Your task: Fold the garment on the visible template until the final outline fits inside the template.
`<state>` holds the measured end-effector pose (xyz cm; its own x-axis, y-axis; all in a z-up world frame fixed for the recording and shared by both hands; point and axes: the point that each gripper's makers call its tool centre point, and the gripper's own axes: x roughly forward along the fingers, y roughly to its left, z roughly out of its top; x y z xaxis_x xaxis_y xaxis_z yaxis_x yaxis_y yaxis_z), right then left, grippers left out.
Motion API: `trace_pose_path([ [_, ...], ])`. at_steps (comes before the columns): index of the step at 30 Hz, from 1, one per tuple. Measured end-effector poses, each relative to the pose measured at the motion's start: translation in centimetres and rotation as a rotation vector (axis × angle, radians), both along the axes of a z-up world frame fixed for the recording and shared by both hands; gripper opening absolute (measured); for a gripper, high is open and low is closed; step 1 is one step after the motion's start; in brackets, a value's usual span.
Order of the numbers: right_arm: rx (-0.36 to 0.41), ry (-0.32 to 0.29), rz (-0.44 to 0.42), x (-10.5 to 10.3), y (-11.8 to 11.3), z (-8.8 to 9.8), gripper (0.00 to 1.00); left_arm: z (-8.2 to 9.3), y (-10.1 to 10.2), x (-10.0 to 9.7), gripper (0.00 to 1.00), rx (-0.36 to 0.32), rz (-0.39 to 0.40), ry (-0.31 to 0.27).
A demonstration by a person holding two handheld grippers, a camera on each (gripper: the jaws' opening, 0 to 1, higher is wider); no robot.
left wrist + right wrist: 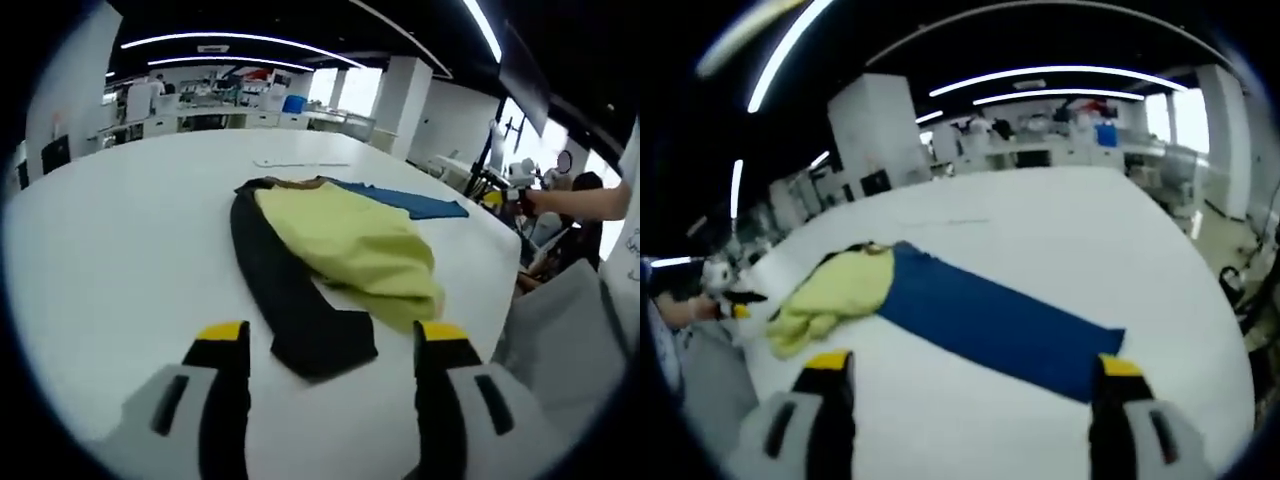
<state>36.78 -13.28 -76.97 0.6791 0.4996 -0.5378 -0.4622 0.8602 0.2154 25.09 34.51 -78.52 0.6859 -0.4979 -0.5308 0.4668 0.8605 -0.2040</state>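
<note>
My fingers (225, 345) on the left gripper (335, 345) stand wide apart, yellow-tipped, grasping nothing; the right gripper (975, 372) likewise splayed and empty. Just beyond the left jaws lies the garment (350, 245): soft, rumpled yellow-green cloth folded over a matte black panel, with a flat blue panel (1000, 320), long and rectangular, spread beside it. All rests on the smooth white table (120, 240). No legible writing seen. Template outline cannot be made out.
</note>
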Motion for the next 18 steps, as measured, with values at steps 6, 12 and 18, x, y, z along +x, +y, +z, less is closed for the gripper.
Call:
trace_pose_path([
  [6, 0.01, 0.002, 0.001, -0.3, -0.2, 0.1, 0.99, -0.8, -1.7, -0.9, 0.53, 0.112, -0.11, -0.017],
  [12, 0.026, 0.007, -0.012, -1.0, -0.2, 0.2, 0.99, -1.9, -1.6, -0.9, 0.3, 0.274, -0.212, -0.057],
  [18, 0.049, 0.002, -0.035, -1.3, -0.3, 0.5, 0.99, -3.5, -2.1, -0.8, 0.23, 0.413, -0.298, -0.057],
])
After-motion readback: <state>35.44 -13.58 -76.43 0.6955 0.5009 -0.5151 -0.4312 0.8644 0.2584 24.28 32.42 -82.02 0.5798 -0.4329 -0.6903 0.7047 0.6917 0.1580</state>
